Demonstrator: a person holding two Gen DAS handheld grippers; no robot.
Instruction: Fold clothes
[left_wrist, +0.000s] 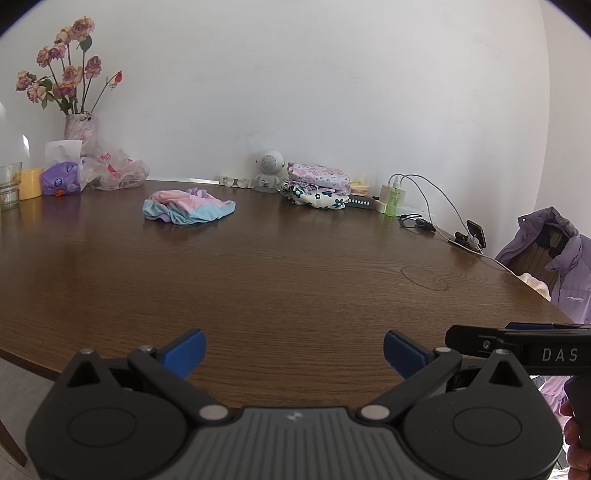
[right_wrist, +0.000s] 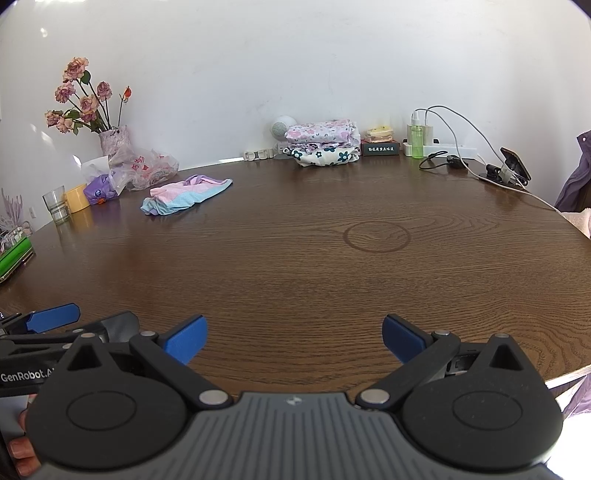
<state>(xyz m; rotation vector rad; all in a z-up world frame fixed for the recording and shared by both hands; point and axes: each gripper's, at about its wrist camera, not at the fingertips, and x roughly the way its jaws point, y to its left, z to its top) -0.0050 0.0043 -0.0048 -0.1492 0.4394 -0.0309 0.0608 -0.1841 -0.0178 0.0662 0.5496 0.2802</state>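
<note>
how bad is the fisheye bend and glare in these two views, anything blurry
Left wrist view: table edge bows strongly, dark vignette in the corners, soft sheen on the wood at left, the left gripper is slightly soft. Right wrist view: same bowing, bright overexposed patch at lower right, crumpled garment stays sharp.

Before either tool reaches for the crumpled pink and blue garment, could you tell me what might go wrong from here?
1. The crumpled garment lies far across the table, near a drinking glass and yellow cup; a wide reach by the open left tool could topple them.
2. Charging cables trail along the right edge, so the open right tool might snag one.
</note>
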